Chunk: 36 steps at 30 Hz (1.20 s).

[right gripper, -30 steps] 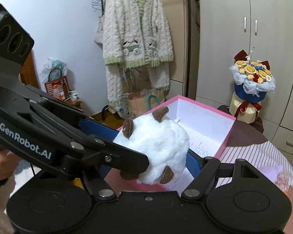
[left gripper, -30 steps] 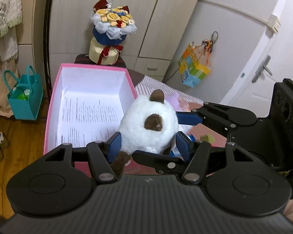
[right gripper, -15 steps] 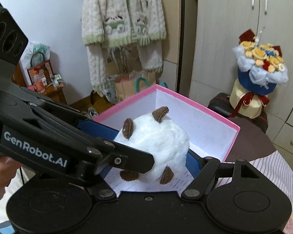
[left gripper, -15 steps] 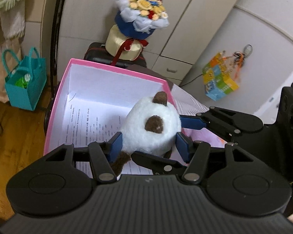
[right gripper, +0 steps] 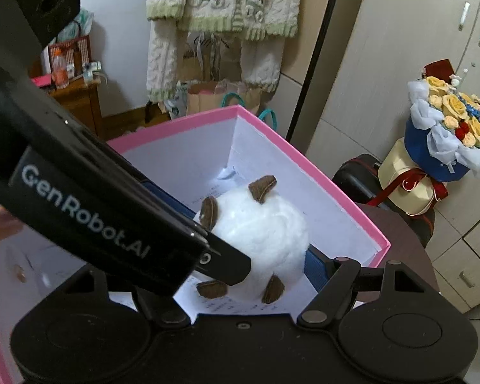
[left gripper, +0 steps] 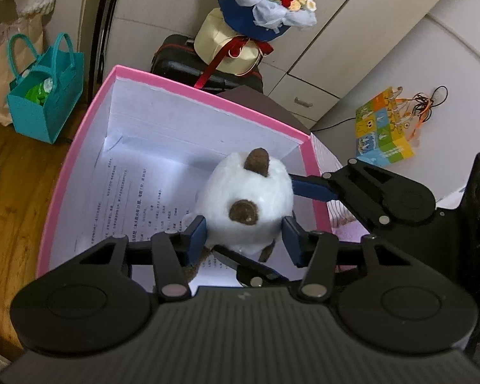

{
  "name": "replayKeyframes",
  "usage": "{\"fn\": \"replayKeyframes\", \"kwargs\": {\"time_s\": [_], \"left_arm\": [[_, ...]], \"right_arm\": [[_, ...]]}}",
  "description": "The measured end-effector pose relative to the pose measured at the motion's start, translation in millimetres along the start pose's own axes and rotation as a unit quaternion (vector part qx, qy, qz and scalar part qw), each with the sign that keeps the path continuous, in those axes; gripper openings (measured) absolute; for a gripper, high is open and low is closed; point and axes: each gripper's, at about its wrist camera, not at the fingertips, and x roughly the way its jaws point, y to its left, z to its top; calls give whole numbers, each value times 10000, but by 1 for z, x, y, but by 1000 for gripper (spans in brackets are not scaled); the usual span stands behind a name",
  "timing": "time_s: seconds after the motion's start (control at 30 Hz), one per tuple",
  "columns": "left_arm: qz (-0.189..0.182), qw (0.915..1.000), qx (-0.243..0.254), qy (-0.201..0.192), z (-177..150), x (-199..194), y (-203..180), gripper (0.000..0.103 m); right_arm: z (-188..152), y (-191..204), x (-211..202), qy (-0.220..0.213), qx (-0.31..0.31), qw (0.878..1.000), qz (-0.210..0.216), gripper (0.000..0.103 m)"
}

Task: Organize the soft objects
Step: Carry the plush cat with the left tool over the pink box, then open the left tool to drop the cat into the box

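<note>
A round white plush toy (left gripper: 249, 192) with brown ears and feet hangs inside an open pink box (left gripper: 208, 87) lined with printed white paper. Both grippers hold it. My left gripper (left gripper: 244, 237) has a blue pad on each flank of the toy, and its jaws are closing on it. My right gripper (right gripper: 249, 240) grips it crosswise. One of its blue pads (right gripper: 313, 264) presses the toy's right side, while the other is hidden behind the left gripper's black body (right gripper: 96, 198). The toy (right gripper: 262, 227) sits near the box's right wall (right gripper: 304, 160).
Behind the box a flower bouquet (left gripper: 265, 3) stands on a black suitcase (left gripper: 182, 60). A teal bag (left gripper: 44, 96) sits on the wooden floor at left. A colourful paper bag (left gripper: 384, 131) hangs at right. A knitted cardigan (right gripper: 220, 9) hangs on the wall beside wardrobe doors.
Both grippers carried the plush toy forward and down, from beside the box's near corner to inside its rim, above the paper lining. The box now fills more of both views.
</note>
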Motion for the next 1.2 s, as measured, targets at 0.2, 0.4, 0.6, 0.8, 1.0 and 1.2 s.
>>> {"fn": "replayKeyframes", "kwargs": {"time_s": [0.2,0.4,0.6,0.8,1.0,1.2], "left_arm": [[134,9997,95,-173,2,1,-5,49],[573,9920,876,-710,-9,-22,-26,58],[568,9856,1361,-829,-28,-62,-39,66],[696,9734,1907,-1065,-60,-104,-61,69],[650,9607,2432,-1169,-97,-137,-89,73],[458,9549,2742,-1040,-131,-159,-114,75]], "right_arm": [[-2,-2,13,169,-240,9992,-286,82],[-9,-3,-5,-132,-20,9989,-449,82],[-29,7,-58,-558,253,9980,-181,82],[-56,18,-113,-867,602,9944,34,82],[-81,28,-158,-1096,852,9901,197,82],[-105,36,-196,-1229,1046,9868,150,82]]}}
